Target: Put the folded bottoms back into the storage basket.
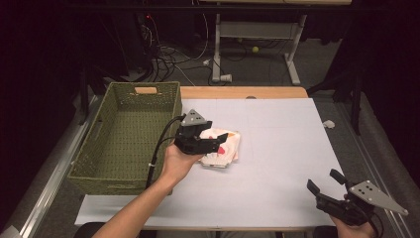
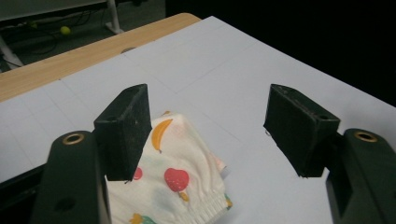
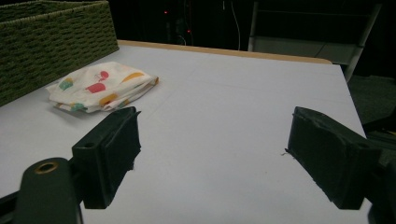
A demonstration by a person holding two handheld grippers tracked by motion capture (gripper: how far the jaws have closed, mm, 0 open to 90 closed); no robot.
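Across the white table (image 1: 277, 148), which takes up most of the space, the right half lies bare, so either arm has wide room to swing there. At the left edge sits the green woven basket (image 1: 126, 136), open-topped and hollow, its near right corner just beside the folded fruit-print cloth (image 1: 224, 148); my guess is the cloth is meant for it, since it lies so close to that wall. Over the cloth hovers the left gripper (image 1: 218, 141), jaws spread apart with nothing between them, one jaw above the cloth's near left part, seemingly lined up for a pinch. A lift would have to clear the basket rim (image 1: 177, 106), the one real obstacle. Down at the near right corner waits the right gripper (image 1: 324, 183), jaws likewise wide apart, well away from the cloth and near the table's edge.
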